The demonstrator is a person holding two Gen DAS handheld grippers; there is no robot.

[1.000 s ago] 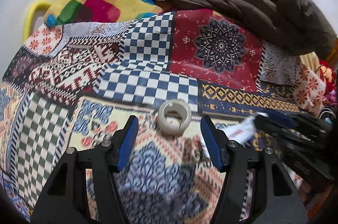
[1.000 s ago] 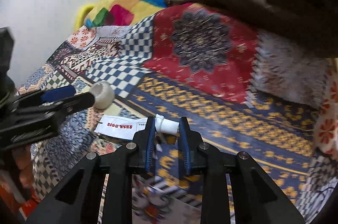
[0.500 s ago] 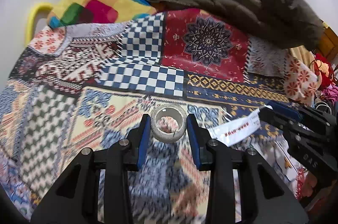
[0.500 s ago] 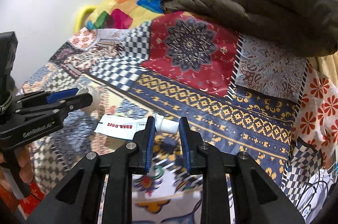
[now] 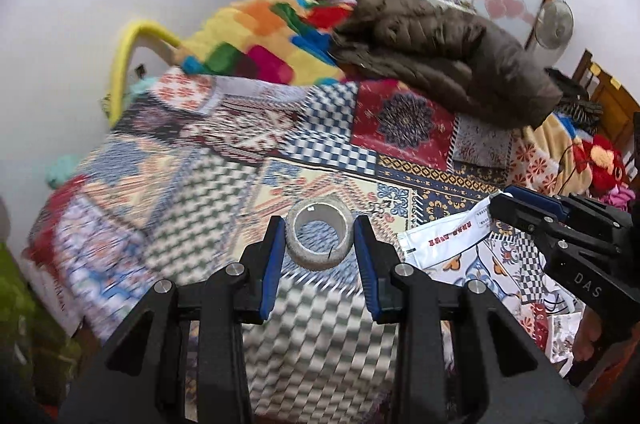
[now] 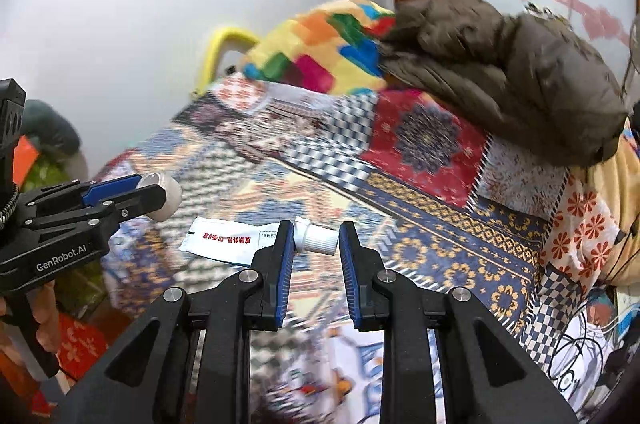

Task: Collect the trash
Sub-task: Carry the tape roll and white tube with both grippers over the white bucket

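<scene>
Left wrist view, grip: left hand-held gripper (image 5: 318, 242) clamped on a nearly spent tape roll (image 5: 319, 238), blue pads (image 5: 273, 260) pressing its outer wall from both sides; the jaws have just been closing onto it.
Left wrist view, position: roll held clear above the patchwork bedspread (image 5: 224, 159).
Left wrist view, risk: hollow cardboard ring, thin wall; too hard a squeeze could buckle it, and it could pivot out between the flat pads on a quick swing.
Right wrist view, grip: right hand-held gripper (image 6: 316, 244) closed on the ribbed white cap (image 6: 320, 238) of a flattened white tube (image 6: 224, 240) with red print.
Right wrist view, position: tube body sticks out sideways past the left pad, off the bed.
Right wrist view, risk: hold is on the cap only; the limp foil body could sag, or the cap could twist loose.
Surroundings: brown puffer jacket (image 6: 504, 71) heaped beside a bright colour-block blanket (image 6: 320, 51); soft, folded fabric.
</scene>
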